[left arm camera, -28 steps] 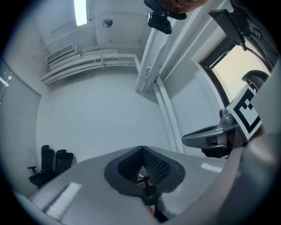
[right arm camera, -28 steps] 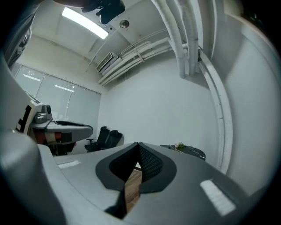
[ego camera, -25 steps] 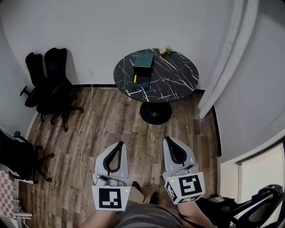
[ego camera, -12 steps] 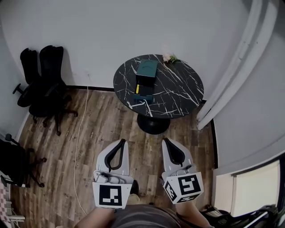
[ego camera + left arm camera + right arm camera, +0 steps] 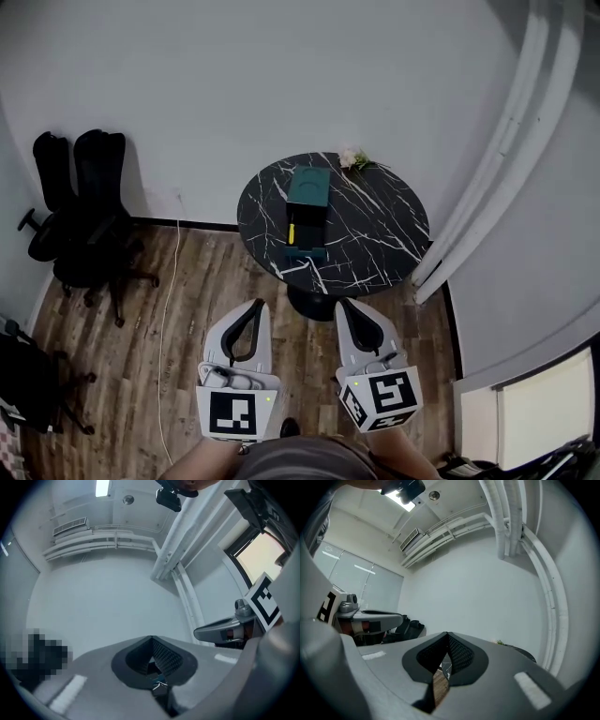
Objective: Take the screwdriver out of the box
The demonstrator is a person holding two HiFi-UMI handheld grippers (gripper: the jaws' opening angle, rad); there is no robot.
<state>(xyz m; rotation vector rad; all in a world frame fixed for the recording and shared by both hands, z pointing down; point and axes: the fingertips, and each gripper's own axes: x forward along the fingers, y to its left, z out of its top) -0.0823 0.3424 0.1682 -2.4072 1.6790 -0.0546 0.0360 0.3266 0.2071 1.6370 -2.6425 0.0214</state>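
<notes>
A teal box (image 5: 307,187) stands on a round black marble table (image 5: 375,234), with its drawer (image 5: 304,246) pulled out toward me. A yellow-handled screwdriver (image 5: 292,232) lies in the drawer. My left gripper (image 5: 255,305) and right gripper (image 5: 343,304) are held side by side low over the wooden floor, short of the table's near edge. Both are shut with nothing between the jaws. The left gripper view shows its closed jaws (image 5: 151,639) against a white wall. In the right gripper view the closed jaws (image 5: 448,634) point at the wall, with the table edge at the right.
A small flower sprig (image 5: 353,158) lies at the table's far edge. Black office chairs (image 5: 80,202) stand at the left wall, and a white cable (image 5: 169,309) runs along the floor. A white curved column or curtain (image 5: 497,159) rises at the right.
The table and box have come nearer and lower in the head view as I walk toward them. Both grippers stay shut in the same pose.
</notes>
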